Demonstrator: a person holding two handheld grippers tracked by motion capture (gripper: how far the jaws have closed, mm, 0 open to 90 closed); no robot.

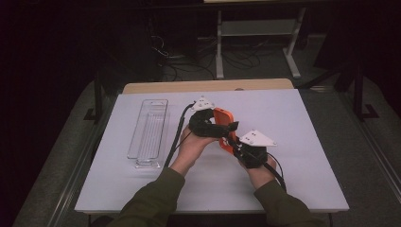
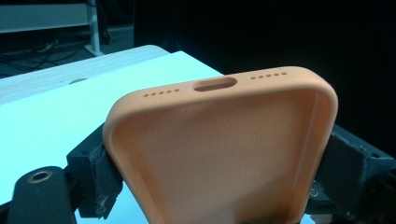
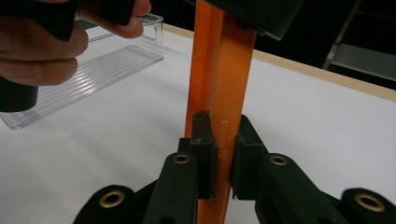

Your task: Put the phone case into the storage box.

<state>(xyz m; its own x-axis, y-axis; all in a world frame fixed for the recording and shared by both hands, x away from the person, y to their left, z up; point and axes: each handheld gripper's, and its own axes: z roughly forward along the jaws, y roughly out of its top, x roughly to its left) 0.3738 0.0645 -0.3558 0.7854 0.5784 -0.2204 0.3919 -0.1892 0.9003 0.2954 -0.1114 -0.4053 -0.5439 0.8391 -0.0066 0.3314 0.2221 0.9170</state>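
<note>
An orange phone case [image 1: 223, 128] is held clear of the white table [image 1: 293, 142], between the 2 grippers, near the table's middle. The right gripper [image 3: 222, 156] is clamped across 1 thin side wall, its pads pinching the edge just beside a button moulding. The left gripper [image 2: 215, 158] spans the case's width near the end with the charging slot and the 2 rows of small holes; its pads [image 2: 100, 170] are seen pressing on both side walls, so a grip is read here too.

Handling, judged: the case is light and made of soft, rubbery material, so the walls are expected to flex under pressure. The matte surface should resist slipping. It is not fragile. Hold is best taken on the side walls or near corners, where the rim is stiffest; the thin back panel would buckle.

Orientation: in the high view the long axis runs away from the person, slightly slanted. The case stands on edge, and its open cavity is turned toward the left gripper's camera. A clear plastic tray [image 1: 150, 132] lies well apart, to the left.
</note>
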